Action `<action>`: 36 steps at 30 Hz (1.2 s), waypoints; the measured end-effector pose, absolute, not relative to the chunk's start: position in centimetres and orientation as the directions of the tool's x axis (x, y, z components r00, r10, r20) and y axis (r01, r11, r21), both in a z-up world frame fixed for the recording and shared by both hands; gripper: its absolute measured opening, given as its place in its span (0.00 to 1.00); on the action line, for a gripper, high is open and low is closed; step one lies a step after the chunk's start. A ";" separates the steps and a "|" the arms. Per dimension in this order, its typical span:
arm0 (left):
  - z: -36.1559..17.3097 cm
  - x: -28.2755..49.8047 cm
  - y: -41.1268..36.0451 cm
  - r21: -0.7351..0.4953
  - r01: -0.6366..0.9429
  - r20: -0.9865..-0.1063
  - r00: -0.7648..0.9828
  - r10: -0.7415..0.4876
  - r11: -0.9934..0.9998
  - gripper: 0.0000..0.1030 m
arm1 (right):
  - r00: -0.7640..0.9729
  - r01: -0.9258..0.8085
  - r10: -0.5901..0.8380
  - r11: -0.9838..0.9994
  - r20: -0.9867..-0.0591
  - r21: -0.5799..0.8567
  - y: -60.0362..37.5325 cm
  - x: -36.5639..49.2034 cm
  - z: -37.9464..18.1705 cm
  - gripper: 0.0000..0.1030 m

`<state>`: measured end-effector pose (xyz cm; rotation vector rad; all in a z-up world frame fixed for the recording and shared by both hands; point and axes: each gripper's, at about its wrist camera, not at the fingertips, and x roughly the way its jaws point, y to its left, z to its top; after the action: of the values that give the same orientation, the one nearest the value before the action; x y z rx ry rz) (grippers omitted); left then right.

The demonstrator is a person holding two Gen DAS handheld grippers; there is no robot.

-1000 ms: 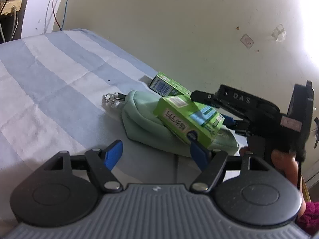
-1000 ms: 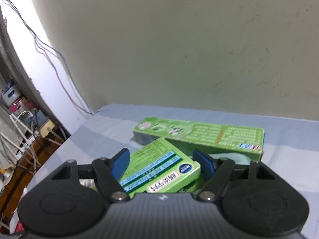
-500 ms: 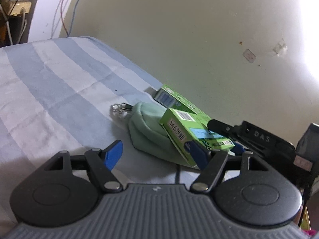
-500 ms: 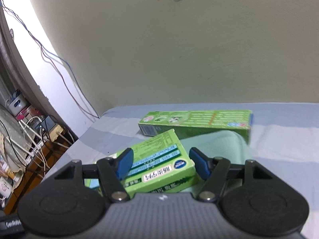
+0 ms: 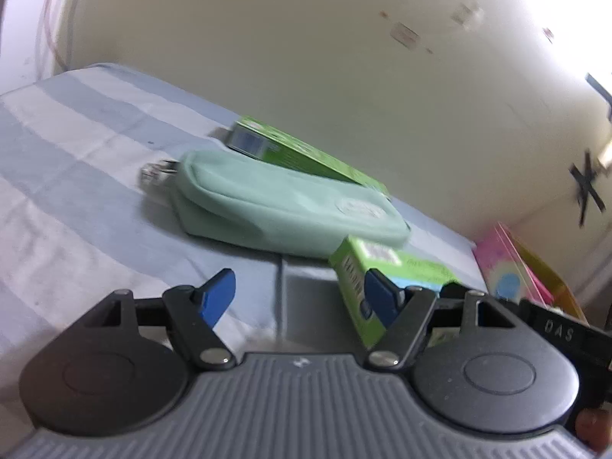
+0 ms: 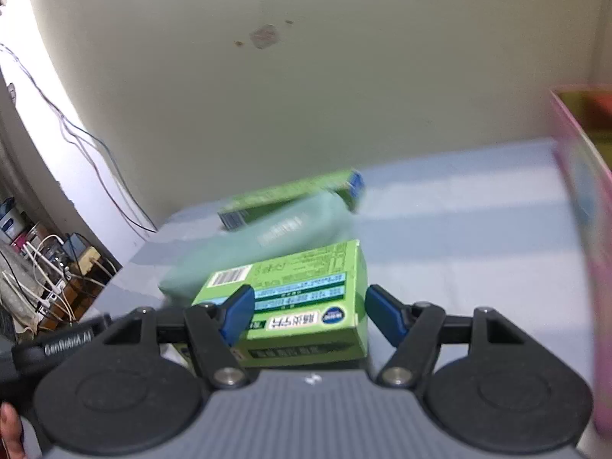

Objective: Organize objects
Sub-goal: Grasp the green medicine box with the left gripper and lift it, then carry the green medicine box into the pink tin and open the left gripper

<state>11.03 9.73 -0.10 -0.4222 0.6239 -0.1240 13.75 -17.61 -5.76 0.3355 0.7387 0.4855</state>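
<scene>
My right gripper (image 6: 310, 315) is shut on a small green medicine box (image 6: 306, 302), held just above the striped bed sheet. The same box (image 5: 355, 264) shows at the lower right of the left wrist view, partly behind my left gripper's right finger. A mint green zip pouch (image 5: 283, 202) lies on the sheet beyond it, with a metal key ring (image 5: 155, 170) at its left end. A long green carton (image 5: 302, 157) lies behind the pouch near the wall. My left gripper (image 5: 298, 298) is open and empty, close in front of the pouch.
A pink and yellow box (image 5: 516, 267) stands at the right bed edge; it is a blurred pink edge (image 6: 585, 206) in the right wrist view. The cream wall (image 5: 306, 57) runs close behind the objects. Cables and a power strip (image 6: 57, 267) sit off the bed's left side.
My right gripper has carried the small green box off the pouch, down and toward the bed's right side. The left gripper has swung right. The pouch and long carton stayed put.
</scene>
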 end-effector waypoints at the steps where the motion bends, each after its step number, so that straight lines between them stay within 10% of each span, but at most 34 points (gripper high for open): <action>1: -0.3 11.1 9.5 -0.432 0.019 -0.542 0.794 -0.276 0.902 0.74 | 0.624 -0.301 0.544 0.830 -0.561 0.470 -18.0 13.2 -6.1 0.62; 12: -0.1 10.5 7.8 -0.346 0.054 -0.537 0.808 -0.244 0.937 0.78 | 0.713 -0.350 0.467 0.883 -0.522 0.312 -18.0 9.2 -4.7 0.69; 19: 0.2 10.7 9.2 -0.378 -0.026 -0.526 0.829 -0.191 0.925 0.87 | 0.669 -0.465 0.469 0.869 -0.577 0.168 -16.0 8.6 -5.4 0.93; 31: -1.0 12.1 8.0 -0.407 0.050 -0.584 0.754 -0.302 0.912 0.88 | 0.604 -0.554 0.425 0.832 -0.674 0.028 -12.1 11.5 -7.6 0.98; 36: -1.0 12.3 6.4 -0.345 0.114 -0.582 0.753 -0.308 0.932 0.73 | 0.622 -0.588 0.445 0.808 -0.645 -0.010 -10.6 10.3 -7.2 0.80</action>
<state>12.33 6.44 -0.95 -0.2981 0.6828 -0.2339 10.31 -10.57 -7.19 -0.2293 0.6741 0.5994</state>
